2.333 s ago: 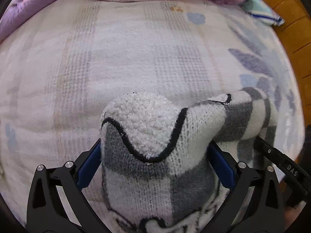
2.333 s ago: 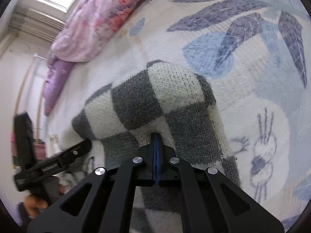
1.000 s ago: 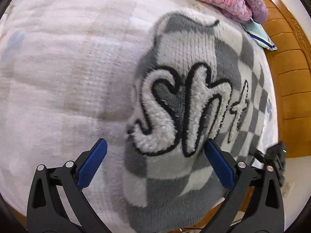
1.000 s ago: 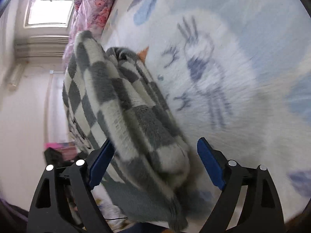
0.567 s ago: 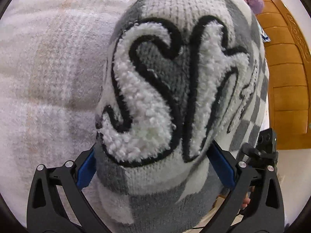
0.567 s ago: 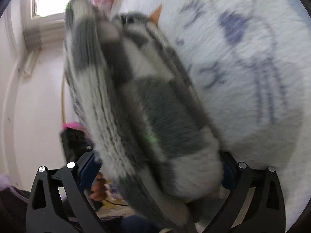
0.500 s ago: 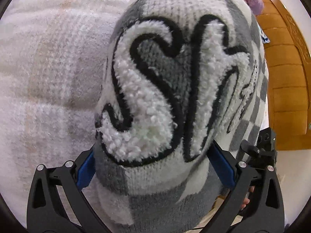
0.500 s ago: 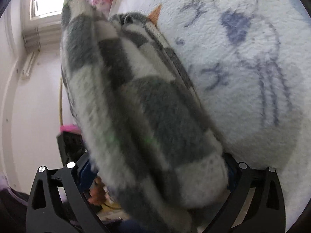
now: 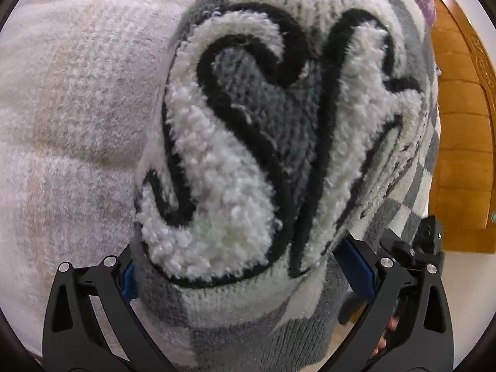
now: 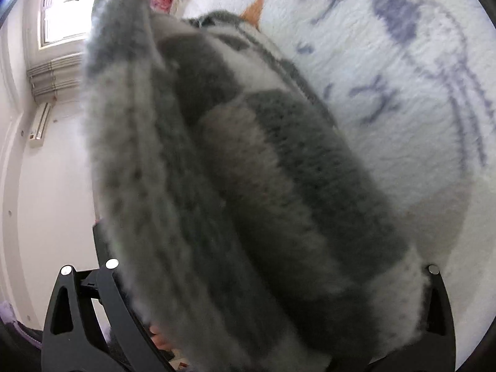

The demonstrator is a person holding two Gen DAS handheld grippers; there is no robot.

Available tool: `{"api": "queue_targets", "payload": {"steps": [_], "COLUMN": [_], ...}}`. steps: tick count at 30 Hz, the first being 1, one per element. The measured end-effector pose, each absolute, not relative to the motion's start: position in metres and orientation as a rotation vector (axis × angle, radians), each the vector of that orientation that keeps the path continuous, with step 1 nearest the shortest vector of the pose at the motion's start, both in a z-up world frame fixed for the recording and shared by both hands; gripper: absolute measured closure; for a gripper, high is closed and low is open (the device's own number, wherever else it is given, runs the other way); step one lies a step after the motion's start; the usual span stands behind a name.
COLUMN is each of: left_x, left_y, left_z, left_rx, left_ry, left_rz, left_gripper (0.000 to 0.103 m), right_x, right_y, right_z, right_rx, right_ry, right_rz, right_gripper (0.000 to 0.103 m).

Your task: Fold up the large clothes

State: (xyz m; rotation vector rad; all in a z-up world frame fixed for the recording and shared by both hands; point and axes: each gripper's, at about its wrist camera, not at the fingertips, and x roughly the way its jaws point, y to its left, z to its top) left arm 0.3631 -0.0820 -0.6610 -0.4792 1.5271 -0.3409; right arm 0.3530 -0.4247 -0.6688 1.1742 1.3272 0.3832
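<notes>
Folded grey-and-white checked knit sweater (image 9: 266,155) with fleecy black-edged lettering lying on pale plush patterned blanket (image 9: 71,99). Left gripper (image 9: 248,272) spread wide around sweater's near end, pads beside it. Right gripper (image 10: 248,282) likewise wide, straddling sweater's thick folded edge.

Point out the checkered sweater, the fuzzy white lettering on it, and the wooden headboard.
checkered sweater (image 10: 279,186): right wrist view, on a dark grey square of the folded bundle.
fuzzy white lettering (image 9: 217,192): left wrist view, on the fleecy white fill of the first letter.
wooden headboard (image 9: 462,142): left wrist view, on an orange-brown panel at right.
</notes>
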Motion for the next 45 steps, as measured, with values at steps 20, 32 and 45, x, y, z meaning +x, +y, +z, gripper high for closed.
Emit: {"api": "queue_targets", "payload": {"steps": [20,32,45], "left_x": [0.368,0.404,0.436], "left_y": [-0.059,0.167,0.488], "left_z": [-0.545,-0.449,-0.388], "left_rx": [-0.335,-0.358,-0.213], "left_ry": [1.344,1.14,0.9], "left_rz": [-0.397,-0.333,-0.032], "left_gripper": [0.048,0.048,0.049], "right_x": [0.373,0.425,0.516], "right_y": [-0.353,-0.111,0.228], "right_z": [-0.487,-0.408,-0.414], "right_rx": [0.694,0.547,0.6], "right_ry": [1.188,1.018,0.935], "right_rz": [0.327,0.543,0.902], "right_gripper": [0.058,0.058,0.058]}}
